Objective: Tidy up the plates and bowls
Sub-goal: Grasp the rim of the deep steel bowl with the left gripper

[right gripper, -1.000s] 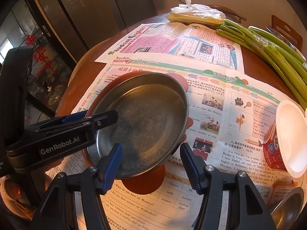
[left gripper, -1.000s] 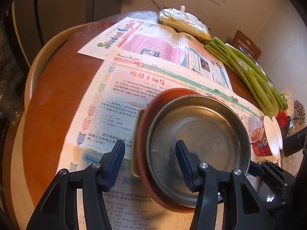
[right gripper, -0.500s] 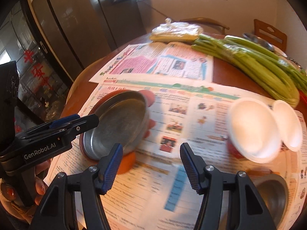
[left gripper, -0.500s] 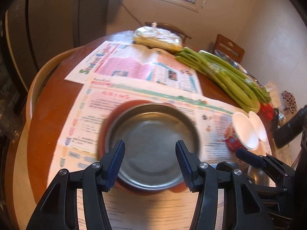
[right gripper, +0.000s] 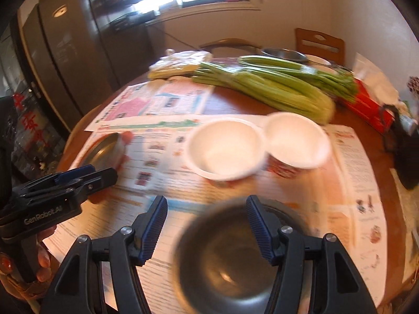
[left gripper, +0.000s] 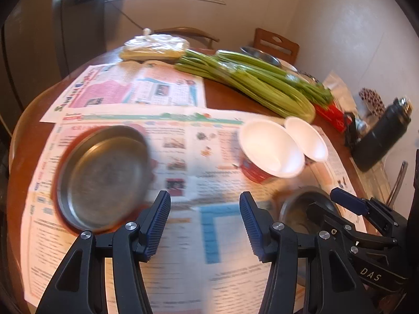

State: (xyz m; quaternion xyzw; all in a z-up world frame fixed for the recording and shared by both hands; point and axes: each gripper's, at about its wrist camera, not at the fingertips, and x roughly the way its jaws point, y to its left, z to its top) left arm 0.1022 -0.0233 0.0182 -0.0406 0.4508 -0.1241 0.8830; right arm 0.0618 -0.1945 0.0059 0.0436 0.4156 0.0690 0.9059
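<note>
Steel bowl [right gripper: 225, 256] sits blurred between the spread, empty fingers of the right gripper [right gripper: 207, 225]; the left gripper [left gripper: 204, 225] gapes too, over newspaper [left gripper: 209, 235]. Left of it a steel pan [left gripper: 102, 178] rests on a red plate [left gripper: 56, 183]; beyond, two white paper bowls [right gripper: 226, 149] touch, celery [right gripper: 275, 89] behind on the counter [right gripper: 235, 99].
</note>
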